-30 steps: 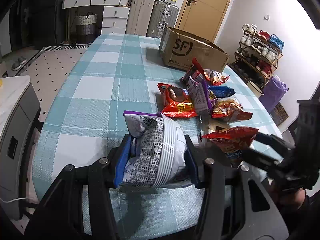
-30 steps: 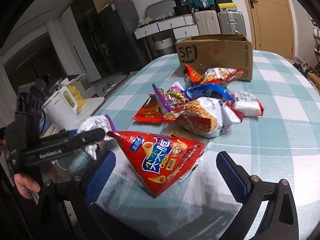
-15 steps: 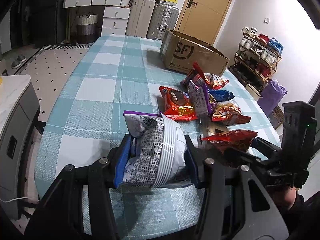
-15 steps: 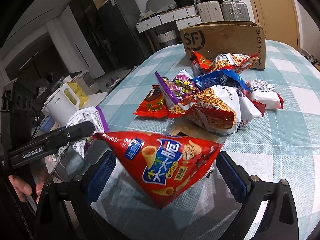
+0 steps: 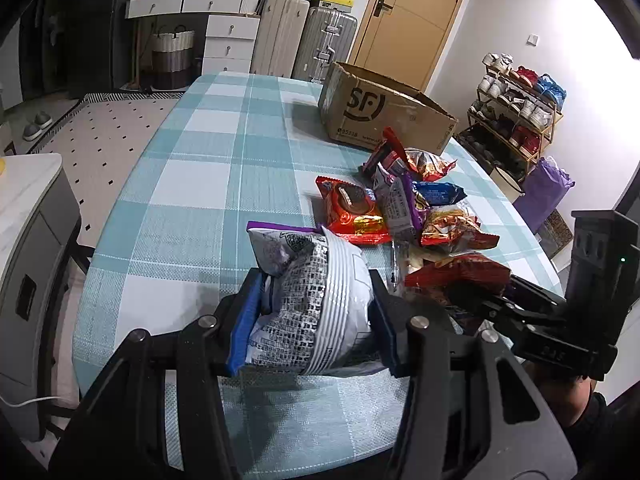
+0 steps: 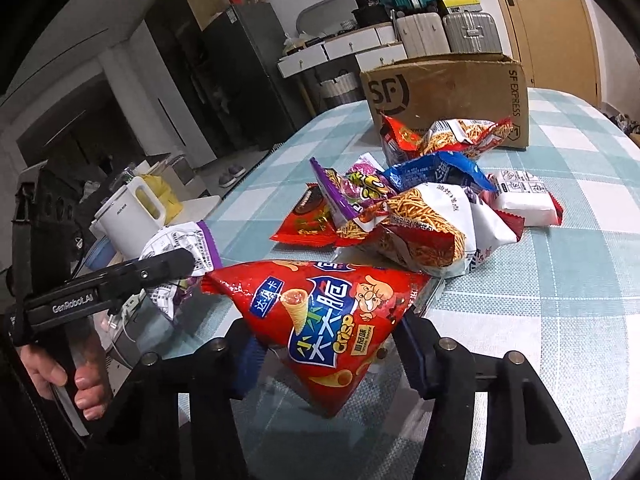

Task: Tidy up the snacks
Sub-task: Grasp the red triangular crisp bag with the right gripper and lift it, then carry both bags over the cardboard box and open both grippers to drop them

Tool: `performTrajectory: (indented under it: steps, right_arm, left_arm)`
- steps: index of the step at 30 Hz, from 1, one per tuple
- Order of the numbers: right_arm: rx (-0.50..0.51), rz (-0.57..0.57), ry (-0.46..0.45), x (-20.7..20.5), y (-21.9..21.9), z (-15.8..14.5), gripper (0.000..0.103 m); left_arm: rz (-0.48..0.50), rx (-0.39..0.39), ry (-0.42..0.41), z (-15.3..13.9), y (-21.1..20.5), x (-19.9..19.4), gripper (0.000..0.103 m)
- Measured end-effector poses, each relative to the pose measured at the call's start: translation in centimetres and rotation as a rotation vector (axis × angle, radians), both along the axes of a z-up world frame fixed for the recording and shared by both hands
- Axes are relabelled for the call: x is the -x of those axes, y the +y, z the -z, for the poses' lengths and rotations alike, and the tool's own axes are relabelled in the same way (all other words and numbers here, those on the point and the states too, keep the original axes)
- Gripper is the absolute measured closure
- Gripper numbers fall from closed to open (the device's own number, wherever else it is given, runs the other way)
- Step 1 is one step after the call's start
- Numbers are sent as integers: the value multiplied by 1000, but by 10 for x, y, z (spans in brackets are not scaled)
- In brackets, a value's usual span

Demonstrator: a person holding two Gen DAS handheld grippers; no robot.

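My left gripper (image 5: 312, 316) is shut on a white and purple snack bag (image 5: 312, 300) and holds it above the near end of the checked table (image 5: 208, 184). My right gripper (image 6: 328, 348) is shut on a red cone-crisp bag (image 6: 324, 320), lifted off the table. That red bag also shows in the left wrist view (image 5: 456, 276), and the white bag in the right wrist view (image 6: 180, 248). A pile of several snack bags (image 6: 412, 208) lies mid-table. An open cardboard SF box (image 5: 384, 112) stands behind the pile.
A white kettle (image 6: 128, 216) stands on a side counter left of the table. Suitcases (image 5: 304, 40) and drawers stand by the far wall. A shoe rack (image 5: 516, 108) is at the right. The table edge is close below both grippers.
The right gripper has closed on the red bag and lifted it off the table. Both grippers have moved forward towards the pile. The left grip on the white bag is unchanged.
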State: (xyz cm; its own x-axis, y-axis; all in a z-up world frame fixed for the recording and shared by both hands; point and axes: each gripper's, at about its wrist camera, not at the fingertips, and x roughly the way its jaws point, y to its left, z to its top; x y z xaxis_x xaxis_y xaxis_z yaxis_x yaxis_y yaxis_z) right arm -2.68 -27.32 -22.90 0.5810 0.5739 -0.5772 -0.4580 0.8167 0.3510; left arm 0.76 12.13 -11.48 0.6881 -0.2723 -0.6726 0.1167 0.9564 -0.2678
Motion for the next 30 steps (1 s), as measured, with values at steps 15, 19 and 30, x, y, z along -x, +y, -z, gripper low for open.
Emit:
performTrajectory:
  steps: [15, 19, 30]
  right_arm:
    - [-58, -5, -99, 15, -17, -45, 46]
    - [-65, 1, -124, 11, -25, -63, 46]
    - [-69, 36, -182, -25, -51, -111, 46]
  left_arm:
    - [49, -10, -26, -30, -25, -21, 55]
    - [75, -9, -45, -46, -36, -37, 55]
    - [130, -7, -79, -91, -66, -97, 55]
